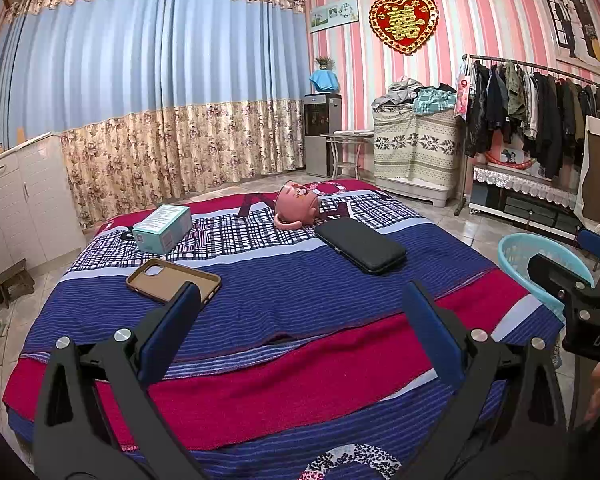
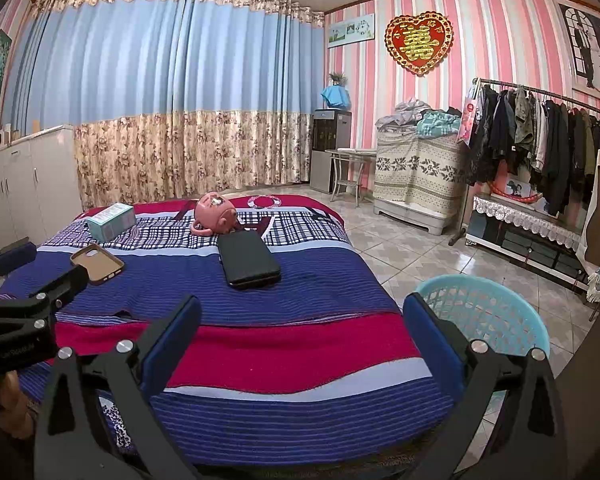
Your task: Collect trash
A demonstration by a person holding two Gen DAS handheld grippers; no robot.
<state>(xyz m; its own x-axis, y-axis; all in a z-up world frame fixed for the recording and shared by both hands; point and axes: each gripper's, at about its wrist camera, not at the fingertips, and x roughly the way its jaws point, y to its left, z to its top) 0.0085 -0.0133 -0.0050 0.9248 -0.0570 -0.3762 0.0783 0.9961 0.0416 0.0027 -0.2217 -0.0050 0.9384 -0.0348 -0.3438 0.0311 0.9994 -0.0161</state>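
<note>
A bedroom with a low bed (image 1: 300,296) covered in a red, blue and plaid blanket fills both views. Four things lie on it, all well beyond the fingers of both grippers: a black flat case (image 1: 360,244) near the middle, a pink round toy (image 1: 298,204) just behind the case at the far end, a pale teal carton (image 1: 163,228) at the far left, and an empty tan phone case (image 1: 172,276) lying open side up nearer on the left.

The left gripper (image 1: 300,332) hangs above the near blanket with jaws spread wide and nothing between them; its left blue pad (image 1: 168,332) overlaps the near edge of the phone case in the picture. The right gripper (image 2: 300,340) is likewise spread wide and empty, over the bed's near right part.

A light blue plastic basket (image 2: 496,312) stands on the tiled floor just beside the bed's right edge, behind the right gripper's right finger. The right wrist view shows most of its open lattice bowl; the left wrist view shows only a slice of its rim, partly hidden by the other gripper. No obstacle lies between the jaws and the items.

Curtains (image 1: 160,92) cover the far wall; a clothes rack (image 1: 540,112) stands right.
</note>
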